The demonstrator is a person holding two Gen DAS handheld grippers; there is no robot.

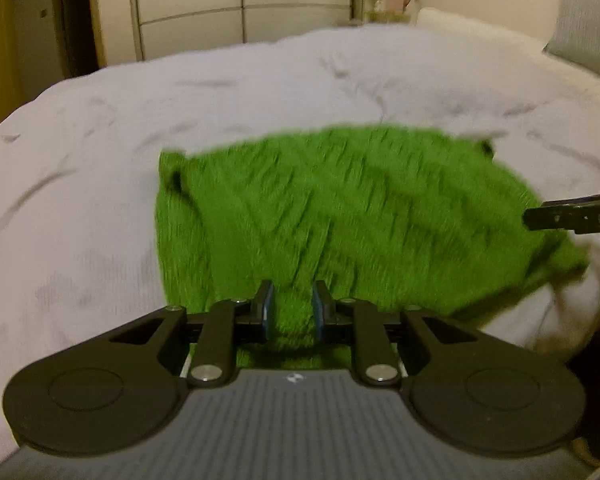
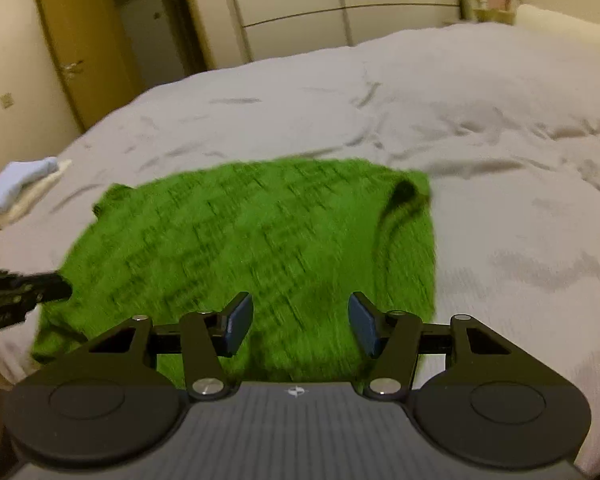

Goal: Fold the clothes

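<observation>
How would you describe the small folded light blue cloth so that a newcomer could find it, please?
Start at the wide bed with the pale grey cover, where a bright green knitted garment lies spread. Look past the garment's left side to the bed's edge: the folded light blue cloth sits on a folded cream cloth, the only blue item.

Fuzzy green knit sweater [image 1: 340, 208] on matt, wrinkled cloth bedsheet [image 1: 100, 128]; matt plastic tools.

We see one green knitted garment [image 1: 340, 216] spread fairly flat, blurred by motion. Its near hem bunches up between our left fingers [image 1: 265, 304], which pinch it. Ahead of our right fingers [image 2: 240, 320] the cloth lies flat, reaching between them untouched, with a dark rolled fold at the far right corner.
</observation>
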